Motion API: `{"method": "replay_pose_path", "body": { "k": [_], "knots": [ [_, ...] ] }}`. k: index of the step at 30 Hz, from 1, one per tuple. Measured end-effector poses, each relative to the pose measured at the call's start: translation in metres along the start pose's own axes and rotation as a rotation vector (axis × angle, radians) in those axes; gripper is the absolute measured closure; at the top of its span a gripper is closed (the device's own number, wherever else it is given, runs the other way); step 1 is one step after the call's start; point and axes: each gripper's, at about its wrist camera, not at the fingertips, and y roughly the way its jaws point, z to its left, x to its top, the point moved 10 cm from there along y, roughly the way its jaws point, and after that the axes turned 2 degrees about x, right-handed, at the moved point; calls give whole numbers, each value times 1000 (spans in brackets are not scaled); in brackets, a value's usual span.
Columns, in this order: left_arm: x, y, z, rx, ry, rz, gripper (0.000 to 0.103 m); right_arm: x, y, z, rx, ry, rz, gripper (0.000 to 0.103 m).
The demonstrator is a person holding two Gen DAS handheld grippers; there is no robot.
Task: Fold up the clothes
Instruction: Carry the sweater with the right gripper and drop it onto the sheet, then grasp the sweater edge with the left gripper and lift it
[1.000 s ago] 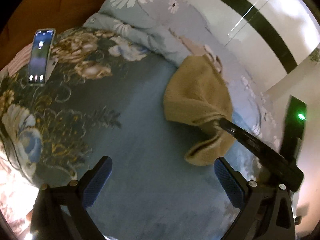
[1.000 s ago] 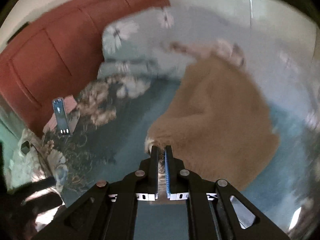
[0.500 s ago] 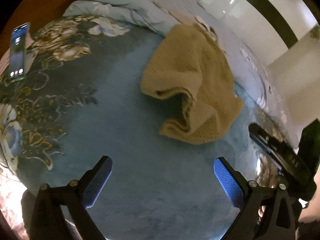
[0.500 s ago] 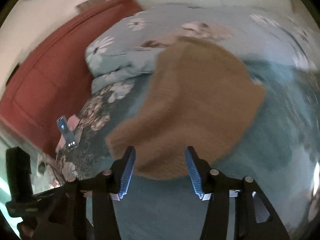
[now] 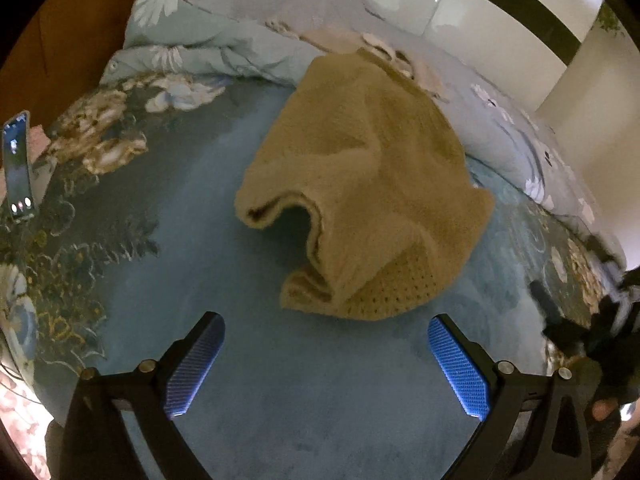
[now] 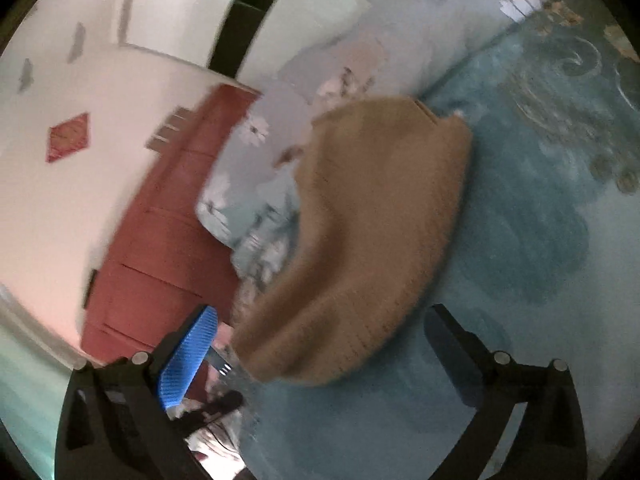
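Observation:
A tan knitted sweater [image 5: 368,184] lies crumpled in a heap on the blue bedspread [image 5: 192,220], with a folded edge and an open hem toward me. My left gripper [image 5: 326,364] is open and empty, held just short of the sweater's near edge. My right gripper [image 6: 316,356] is open and empty, tilted, close to the sweater [image 6: 372,240] in the blurred right wrist view. The right gripper also shows as a dark blurred shape at the right edge of the left wrist view [image 5: 592,320].
A lit phone [image 5: 17,168] stands at the bed's left edge. A pale floral duvet [image 5: 224,40] is bunched behind the sweater. A red-brown headboard [image 6: 168,240] and white walls surround the bed.
My right gripper opened and let go of the sweater, which dropped into a heap on the bed. The right gripper then pulled away and tilted. My left gripper moved closer to the sweater.

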Motion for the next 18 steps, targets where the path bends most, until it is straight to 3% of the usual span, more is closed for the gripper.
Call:
{"method": "replay_pose_path", "body": {
  "k": [2,4,8,10,13,16,18],
  "knots": [
    [5,-4,-1,12,4,-20,0,18,-14,17,-30,-98,-101,0],
    [11,-6,-1,24,13,-33,0,33,-28,38,-166,-274,-194,0],
    [18,-11,-1,33,15,-50,0,39,-39,85,-374,-606,-313,0],
    [23,-14,0,34,7,-62,0,36,-38,100,-438,-694,-335,0],
    [26,-21,3,33,-4,-79,0,31,-39,124,-488,-798,-381,0],
    [27,-28,6,37,-7,-95,0,35,-44,132,-547,-778,-448,0],
    [28,-31,8,41,-9,-101,0,40,-45,121,-611,-700,-450,0]
  ]
}}
